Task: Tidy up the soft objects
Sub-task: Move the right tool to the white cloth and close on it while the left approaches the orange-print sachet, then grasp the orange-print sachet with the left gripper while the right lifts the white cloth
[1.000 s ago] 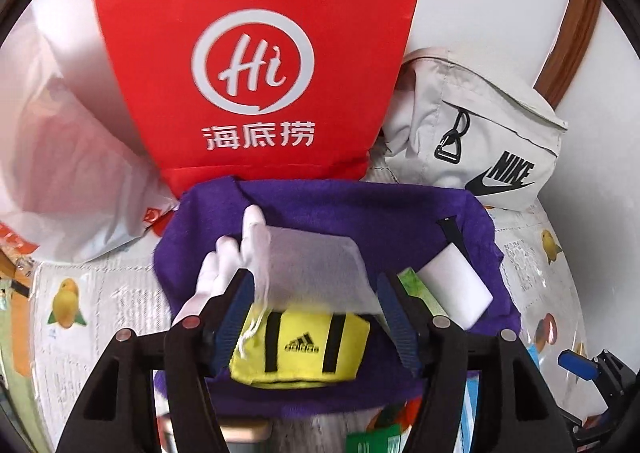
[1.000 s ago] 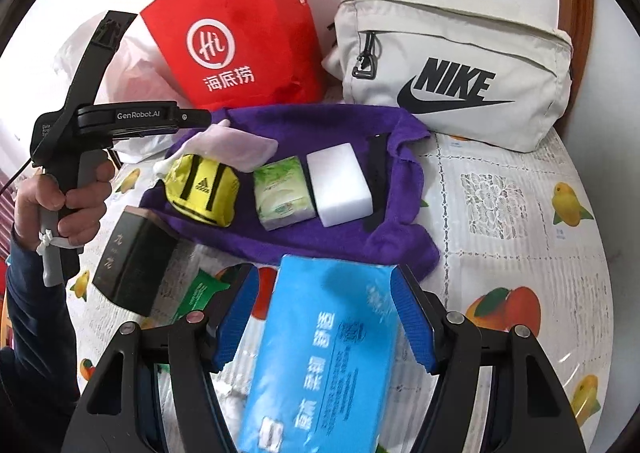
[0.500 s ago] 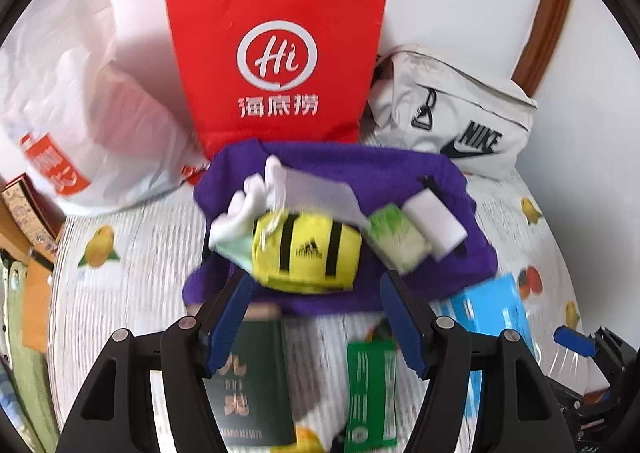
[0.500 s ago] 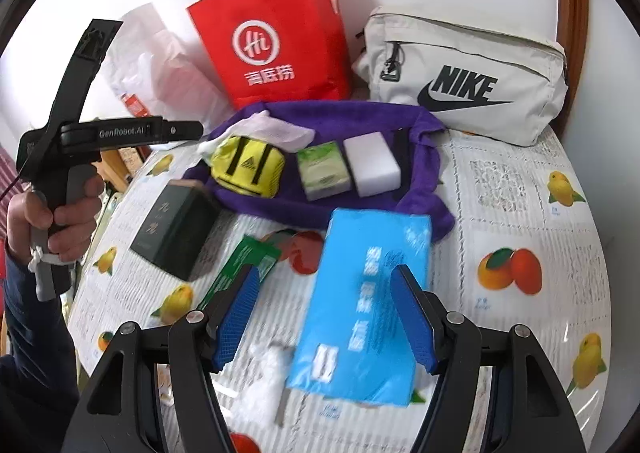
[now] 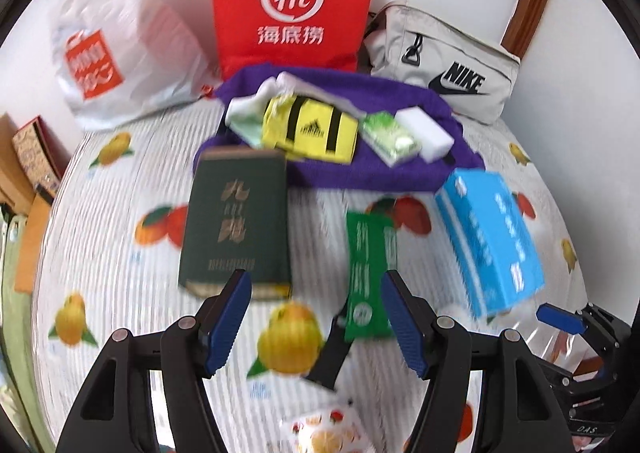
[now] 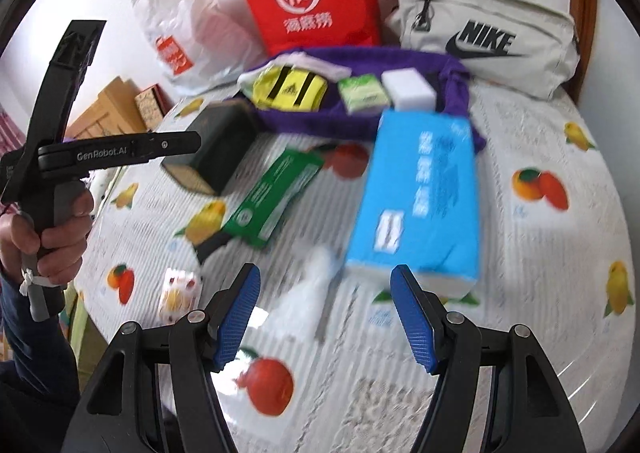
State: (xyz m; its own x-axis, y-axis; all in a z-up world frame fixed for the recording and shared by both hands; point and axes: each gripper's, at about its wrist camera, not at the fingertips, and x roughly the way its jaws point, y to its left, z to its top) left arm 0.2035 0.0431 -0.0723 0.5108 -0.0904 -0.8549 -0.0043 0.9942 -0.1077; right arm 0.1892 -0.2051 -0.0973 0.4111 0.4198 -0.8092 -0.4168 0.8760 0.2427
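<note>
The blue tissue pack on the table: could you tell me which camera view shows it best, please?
The right wrist view: the blue tissue pack lies near mid-frame, just ahead of the open right gripper, its whole top visible though blurred. The left wrist view shows it smaller, off to the right edge.

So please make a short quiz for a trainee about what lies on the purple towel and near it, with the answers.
1. True or false: the yellow folded garment with black stripes lies on the purple towel.
2. Which item lies off the towel? A) white foam block B) blue tissue pack C) green tissue packet
3. Fill in: the left gripper and the right gripper are both ____, holding nothing.

Key: 1 true; 2 B; 3 open.
</note>
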